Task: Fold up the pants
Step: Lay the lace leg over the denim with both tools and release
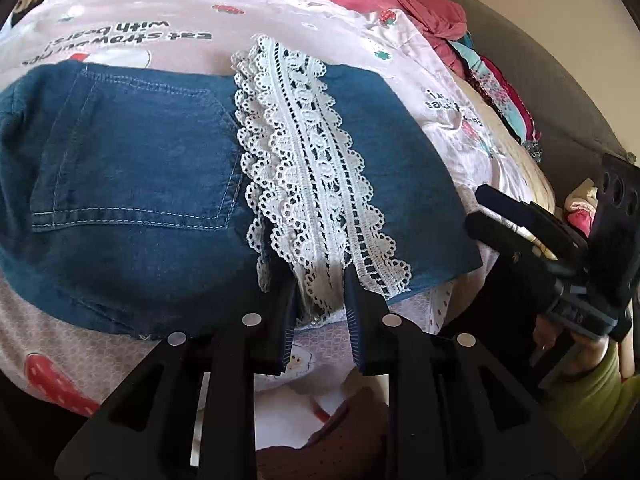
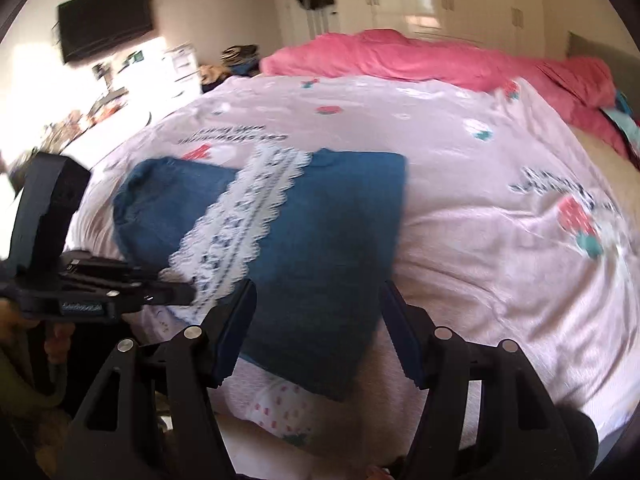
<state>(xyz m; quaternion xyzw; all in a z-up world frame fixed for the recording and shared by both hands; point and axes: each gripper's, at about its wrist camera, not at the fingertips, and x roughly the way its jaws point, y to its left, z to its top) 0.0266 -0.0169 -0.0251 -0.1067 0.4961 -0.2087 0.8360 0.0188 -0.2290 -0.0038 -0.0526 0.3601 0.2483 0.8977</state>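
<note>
The folded blue denim pants with a white lace trim are seen lying flat on the bed, on a pale pink quilt printed with strawberries. A stitched back pocket is shown on the left half of the denim in the left wrist view. The lace strip runs from about twelve o'clock to six o'clock across the garment.

The left gripper is set at the near end of the lace, at six o'clock; its jaws are drawn close together with the lace bunched between them and appear to be pinching it. The right gripper is placed at the near edge of the denim, its jaws held wide with the blue cloth between them and not visibly pressed.

On the quilt, upside-down black lettering can be read as "eat strawberries with bears!". More lettering at three o'clock is too small to be read. A crumpled pink blanket is heaped at twelve o'clock. A wall-mounted black television is seen at ten o'clock in the right wrist view.
</note>
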